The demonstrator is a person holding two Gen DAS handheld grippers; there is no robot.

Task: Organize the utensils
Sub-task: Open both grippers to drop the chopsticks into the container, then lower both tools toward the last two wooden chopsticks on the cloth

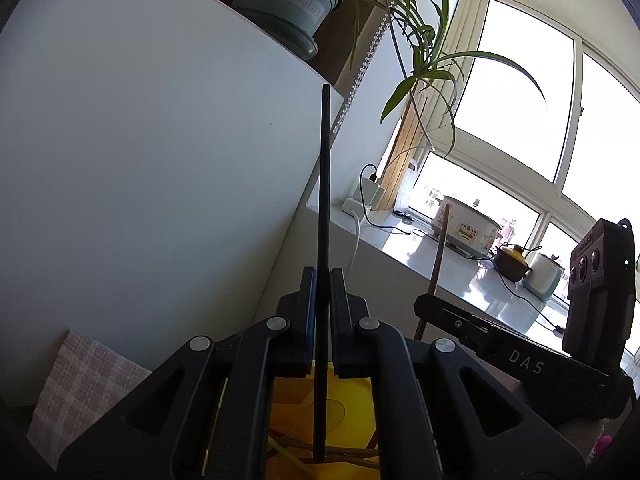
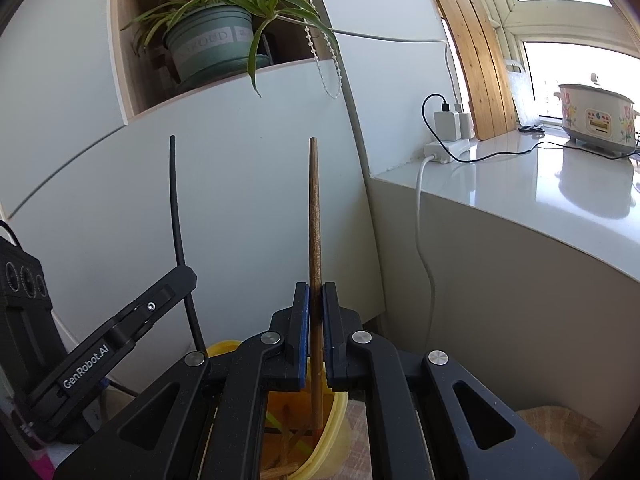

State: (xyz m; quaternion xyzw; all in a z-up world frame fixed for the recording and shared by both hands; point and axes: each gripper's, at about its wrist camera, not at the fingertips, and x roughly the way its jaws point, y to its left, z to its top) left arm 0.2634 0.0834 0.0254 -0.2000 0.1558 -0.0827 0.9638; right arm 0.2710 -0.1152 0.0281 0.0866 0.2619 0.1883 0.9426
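Observation:
My left gripper [image 1: 321, 280] is shut on a black chopstick [image 1: 323, 184], which stands nearly upright, its lower end down in a yellow container [image 1: 352, 416]. My right gripper [image 2: 316, 294] is shut on a brown wooden chopstick [image 2: 313, 208], also upright, its lower end inside the yellow container [image 2: 332, 436]. Several more sticks lie in that container. In the left wrist view the right gripper [image 1: 424, 306] shows at the right with the brown chopstick [image 1: 440, 248]. In the right wrist view the left gripper [image 2: 188, 276] shows at the left with the black chopstick [image 2: 176, 208].
A white cabinet [image 1: 140, 160] stands close ahead, with a potted plant [image 2: 208, 40] in a niche above. To the right runs a white counter [image 2: 520, 176] with a power strip [image 2: 446, 146], cables and a flowered cooker [image 2: 596, 114]. A checked cloth [image 1: 76, 376] lies at the lower left.

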